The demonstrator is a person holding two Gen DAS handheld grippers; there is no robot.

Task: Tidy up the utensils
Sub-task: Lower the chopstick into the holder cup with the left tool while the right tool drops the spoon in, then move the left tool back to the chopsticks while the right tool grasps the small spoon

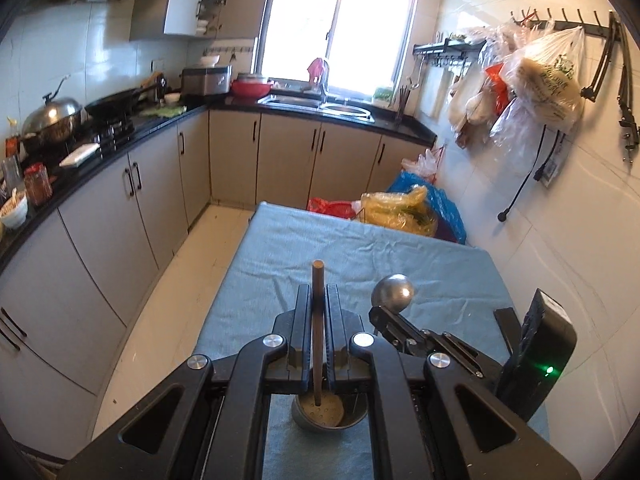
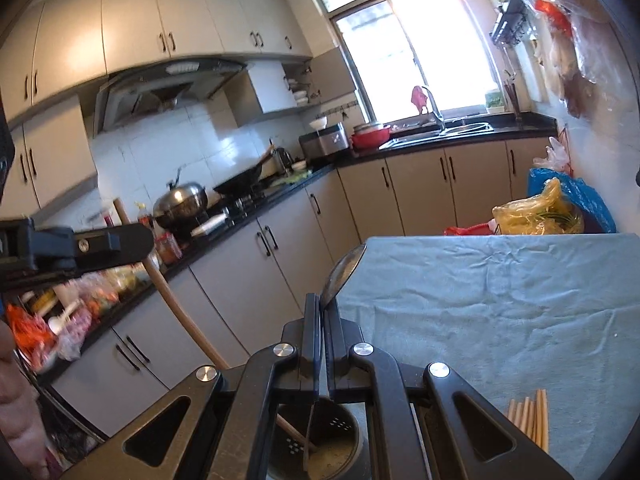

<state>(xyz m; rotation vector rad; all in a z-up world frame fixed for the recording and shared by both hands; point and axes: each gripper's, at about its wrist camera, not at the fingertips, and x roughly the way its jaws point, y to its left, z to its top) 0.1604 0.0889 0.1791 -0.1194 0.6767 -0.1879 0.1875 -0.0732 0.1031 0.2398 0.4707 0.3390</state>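
My left gripper (image 1: 319,294) is shut on a brown wooden handle (image 1: 318,320) that stands upright, its lower end inside a round metal utensil holder (image 1: 320,416) on the blue cloth. My right gripper (image 2: 323,304) is shut on a metal spoon (image 2: 344,272), handle down in the same holder (image 2: 336,436), bowl pointing up. The spoon's bowl (image 1: 394,294) and the right gripper (image 1: 376,314) show in the left view. The wooden handle (image 2: 176,304) and left gripper (image 2: 136,240) show at the left of the right view. A bundle of wooden chopsticks (image 2: 530,416) lies on the cloth at the right.
The table has a wrinkled blue cloth (image 1: 360,252). Plastic bags (image 1: 404,208) sit past its far end. A black counter with a wok (image 1: 116,104), pots and jars runs along the left. A sink (image 1: 316,104) is under the window. Bags hang on the right wall (image 1: 532,80).
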